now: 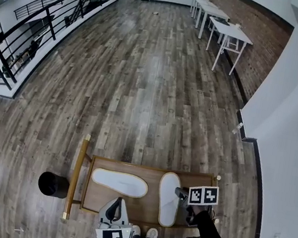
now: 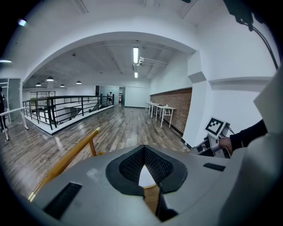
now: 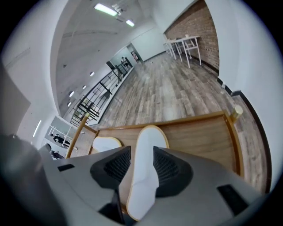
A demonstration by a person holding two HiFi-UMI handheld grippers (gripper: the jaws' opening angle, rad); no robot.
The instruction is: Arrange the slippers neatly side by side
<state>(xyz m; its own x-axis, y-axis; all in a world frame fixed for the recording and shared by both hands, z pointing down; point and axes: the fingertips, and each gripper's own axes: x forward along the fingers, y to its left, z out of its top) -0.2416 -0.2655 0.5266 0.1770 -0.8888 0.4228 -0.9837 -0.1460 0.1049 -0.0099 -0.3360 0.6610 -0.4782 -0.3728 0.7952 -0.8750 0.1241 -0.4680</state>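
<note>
Right claw point(image 3: 141, 155) is hanging with its jaws spread over the lengthwise slipper point(image 1: 168, 199), one pad on each side and neither seeming to press the fabric. Both slippers are lying on the low wooden surface point(image 1: 150, 206), which is standing on the floor just in front of the person. The lengthwise slipper is lying near the right rail and pointing away from the person. The crosswise slipper point(image 1: 120, 183) is lying just to its left, not touching it and turned roughly a quarter turn from it.

Judging from this, the person is getting ready to take hold of a slipper so the pair ends up parallel. A good grip is probably going to mean lowering the spread jaws until they are bracketing the slipper's narrow middle. It is also going to mean closing gently, since soft fabric is likely to fold under a hard squeeze, and moving low so nothing is snagging the rail.

Left claw point(image 2: 144, 154) is hovering at the near edge, pressed together and empty, and is well placed for turning the crosswise slipper.
</note>
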